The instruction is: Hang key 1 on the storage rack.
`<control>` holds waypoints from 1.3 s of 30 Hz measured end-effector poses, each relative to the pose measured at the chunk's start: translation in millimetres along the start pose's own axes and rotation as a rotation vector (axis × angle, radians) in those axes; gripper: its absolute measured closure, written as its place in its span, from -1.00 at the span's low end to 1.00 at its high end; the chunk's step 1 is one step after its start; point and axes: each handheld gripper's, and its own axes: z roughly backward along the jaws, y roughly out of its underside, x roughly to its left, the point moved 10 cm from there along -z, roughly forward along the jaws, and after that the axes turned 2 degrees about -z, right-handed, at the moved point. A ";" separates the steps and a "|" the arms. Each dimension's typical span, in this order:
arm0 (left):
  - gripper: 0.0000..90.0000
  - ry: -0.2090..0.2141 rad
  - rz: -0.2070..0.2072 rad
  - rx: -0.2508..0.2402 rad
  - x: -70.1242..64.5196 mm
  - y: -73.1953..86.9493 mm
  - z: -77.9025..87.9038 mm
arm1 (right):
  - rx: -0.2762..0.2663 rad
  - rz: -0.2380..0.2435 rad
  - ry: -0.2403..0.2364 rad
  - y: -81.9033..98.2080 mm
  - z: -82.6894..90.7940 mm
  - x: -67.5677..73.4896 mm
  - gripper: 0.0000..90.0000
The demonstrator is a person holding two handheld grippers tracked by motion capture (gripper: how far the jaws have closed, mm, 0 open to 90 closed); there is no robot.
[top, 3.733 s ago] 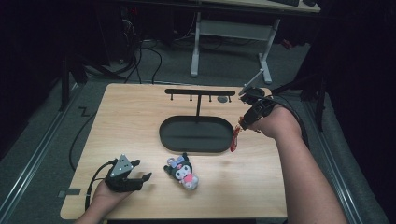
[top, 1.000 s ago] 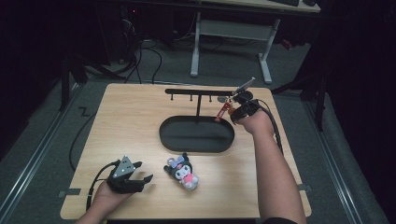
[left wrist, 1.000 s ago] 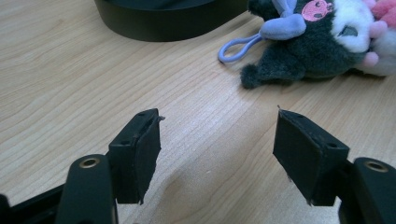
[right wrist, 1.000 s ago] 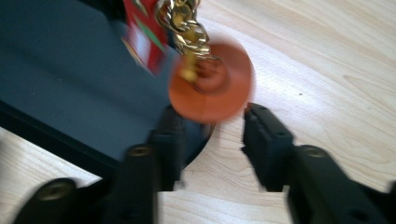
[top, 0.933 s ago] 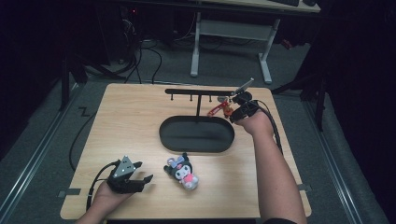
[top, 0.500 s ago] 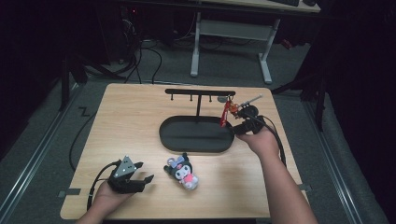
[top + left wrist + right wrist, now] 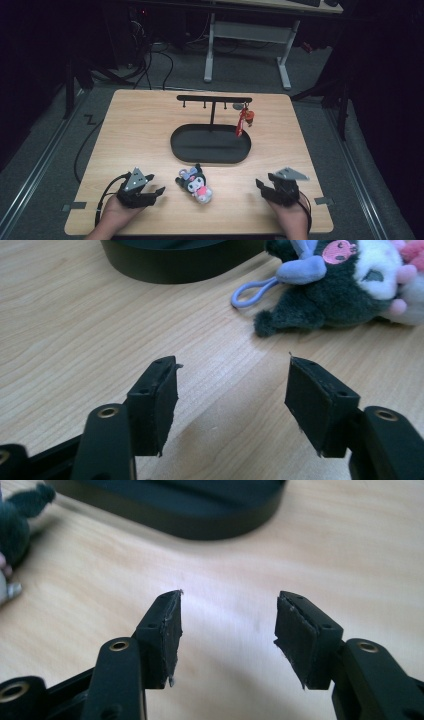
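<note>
Plush toy (image 7: pixel 194 183): a small stuffed toy, dark fur with a white face and pink bits. It lies on its side on the counter, near the front edge, between the two claws.
Which way it points: its long side runs slanted, with the dark ears toward the tray and the pink end toward the front right.
Toy's loop (image 7: pixel 252 289): a thin purple cord ring at its head, lying flat on the wood.
Feel: the toy looks soft and fuzzy.
Left claw (image 7: pixel 150 191): just left of the toy, not touching it. Its two black pads stand apart with bare wood between them. They have just been closing a little.
Right claw (image 7: pixel 265 186): on the other side of the toy, a bit farther off. Its pads also stand apart with nothing between them, and they have just been closing a little.
Counter (image 7: pixel 140 130): light wood with fine lines, flat, with rounded corners.
Tray (image 7: pixel 210 145): a black oval dish with a low rim, just behind the toy.
Rack (image 7: pixel 214 99): a thin black bar on a post that rises from the tray.
Key ring (image 7: pixel 242 121): a red strip hanging from the right end of the bar.
Open room: bare wood on both sides of the tray and by each claw.
</note>
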 end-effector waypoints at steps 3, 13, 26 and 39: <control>0.01 -0.031 0.024 -0.004 3.9 -4.0 -5.0 | -0.022 -0.025 -0.021 15.9 13.3 2.8 0.03; 1.00 -0.075 0.057 0.004 5.6 -17.4 -20.7 | -0.033 -0.041 -0.051 21.4 14.0 3.8 0.16; 1.00 0.036 -0.015 0.006 -61.2 -47.4 -54.9 | -0.032 -0.024 -0.067 20.3 13.9 9.3 0.19; 0.99 0.117 -0.069 0.000 -118.4 -77.2 -88.6 | -0.034 -0.039 -0.070 21.8 16.4 3.7 0.19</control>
